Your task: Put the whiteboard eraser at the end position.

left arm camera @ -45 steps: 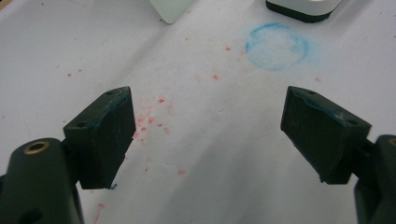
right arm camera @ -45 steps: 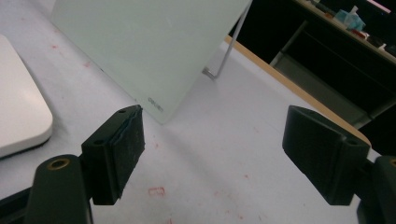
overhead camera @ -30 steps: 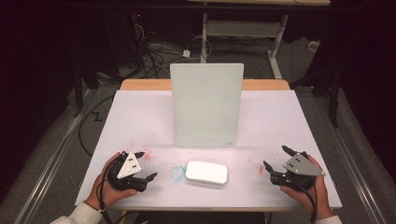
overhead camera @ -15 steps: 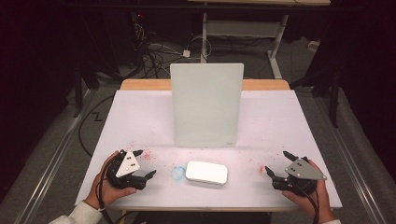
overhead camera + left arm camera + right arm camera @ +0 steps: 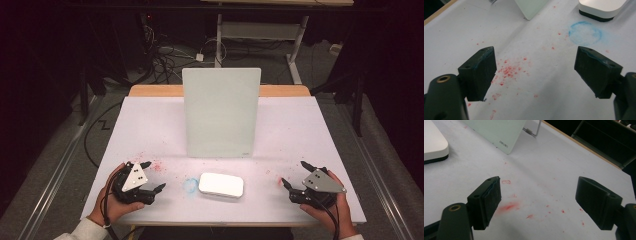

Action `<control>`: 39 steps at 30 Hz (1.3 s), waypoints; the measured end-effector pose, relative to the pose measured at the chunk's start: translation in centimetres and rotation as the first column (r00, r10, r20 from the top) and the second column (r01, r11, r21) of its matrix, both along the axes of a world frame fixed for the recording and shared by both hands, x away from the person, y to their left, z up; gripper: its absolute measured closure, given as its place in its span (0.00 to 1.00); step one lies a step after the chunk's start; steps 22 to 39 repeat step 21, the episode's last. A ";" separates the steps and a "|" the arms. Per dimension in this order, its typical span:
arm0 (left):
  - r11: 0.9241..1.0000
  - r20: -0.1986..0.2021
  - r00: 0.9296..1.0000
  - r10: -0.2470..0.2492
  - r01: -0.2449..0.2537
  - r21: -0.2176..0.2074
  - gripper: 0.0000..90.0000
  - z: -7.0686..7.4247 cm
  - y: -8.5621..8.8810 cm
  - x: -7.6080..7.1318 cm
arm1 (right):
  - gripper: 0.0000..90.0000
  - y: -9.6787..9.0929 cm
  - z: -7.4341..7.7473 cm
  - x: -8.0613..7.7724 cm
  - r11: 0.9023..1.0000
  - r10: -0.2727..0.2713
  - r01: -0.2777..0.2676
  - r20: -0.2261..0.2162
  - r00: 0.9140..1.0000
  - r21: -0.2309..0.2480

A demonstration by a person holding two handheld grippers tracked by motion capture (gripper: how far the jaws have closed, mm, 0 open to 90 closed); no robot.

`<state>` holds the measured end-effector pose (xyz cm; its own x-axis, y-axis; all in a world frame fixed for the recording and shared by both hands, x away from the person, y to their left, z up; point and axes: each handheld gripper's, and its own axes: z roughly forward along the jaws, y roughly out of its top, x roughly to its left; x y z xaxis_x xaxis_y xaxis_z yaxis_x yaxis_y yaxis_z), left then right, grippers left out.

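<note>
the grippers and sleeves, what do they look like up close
Each hand holds a black two-jaw gripper. The left gripper and the right gripper each carry a grey three-cornered plate on top, and a black cable trails back from each. Up close, the jaws are blocky black pads with small screw holes, bluish smears on the inner faces, and a brass-coloured insert at the base. Light sleeves show at the wrists.

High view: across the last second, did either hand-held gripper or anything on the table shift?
The right hand-held gripper drew back slightly toward the person's table edge, jaws open and empty. The left hand-held gripper, the white rounded-rectangle eraser block and the upright pale green glass board stayed put.
</note>
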<state>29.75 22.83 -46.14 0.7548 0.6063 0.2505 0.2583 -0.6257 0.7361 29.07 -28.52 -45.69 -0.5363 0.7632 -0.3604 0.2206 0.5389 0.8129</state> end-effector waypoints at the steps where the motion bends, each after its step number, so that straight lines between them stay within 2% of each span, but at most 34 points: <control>1: 1.000 -0.001 1.000 0.000 0.000 0.003 0.19 0.0 0.0 0.0 | 0.23 0.0 0.0 0.0 1.000 0.000 0.000 0.001 1.000 0.002; 6: 1.000 -0.003 1.000 -0.004 0.004 0.008 0.19 -0.1 -0.2 -0.1 | 0.24 0.0 0.1 -0.2 1.000 -0.003 0.003 0.029 1.000 -0.004; 18: 1.000 -0.004 1.000 -0.003 0.003 0.014 0.19 -0.1 -0.3 -0.1 | 0.23 0.0 0.1 -0.1 1.000 -0.003 0.003 0.024 1.000 0.002; 21: 1.000 -0.003 1.000 -0.004 0.004 0.015 0.19 0.0 -0.3 0.1 | 0.22 -0.1 0.0 0.0 1.000 0.001 -0.001 0.011 1.000 0.003; 39: 1.000 -0.003 1.000 -0.004 0.004 0.015 0.19 0.0 -0.3 0.1 | 0.22 -0.1 0.0 0.0 1.000 0.001 -0.001 0.011 1.000 0.003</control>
